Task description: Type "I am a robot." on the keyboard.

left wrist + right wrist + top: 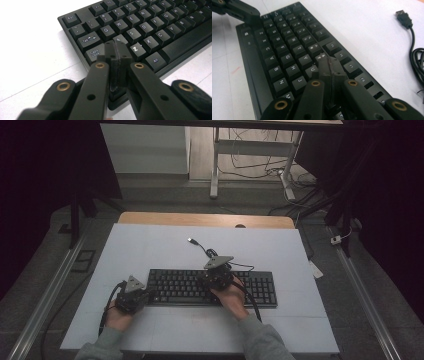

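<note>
On the white surface (150, 245) a black keyboard (260, 290) is lying flat, long side facing the person, near the front edge. Its cable (212, 254) is trailing loose behind it, USB plug (191, 240) unplugged and lying well apart from the board, so no machine is connected.

Left gripper (146, 295) is sitting at the keyboard's left end. Its jaws are closed together with nothing between them, tips hovering low over the Caps Lock / A area in the left gripper view; contact cannot be told. Closed jaws are making one narrow point, likely so a single key can be poked rather than gripped.

Right gripper (216, 281) is sitting over the middle of the board. Jaws are likewise pressed shut and empty, tips pointing down around the U / 7 keys in the right gripper view (331, 67); whether a key is being pressed cannot be told. Left gripper is also showing far off at the top left corner of that view, by the board's far end.

Both hands are gripping the tools from behind, forearms coming in from the front edge, spread like a typist's hands: left on the left keys, right toward the centre. Judgement: key pressing is in hand, each closed tip acting as a finger.
</note>
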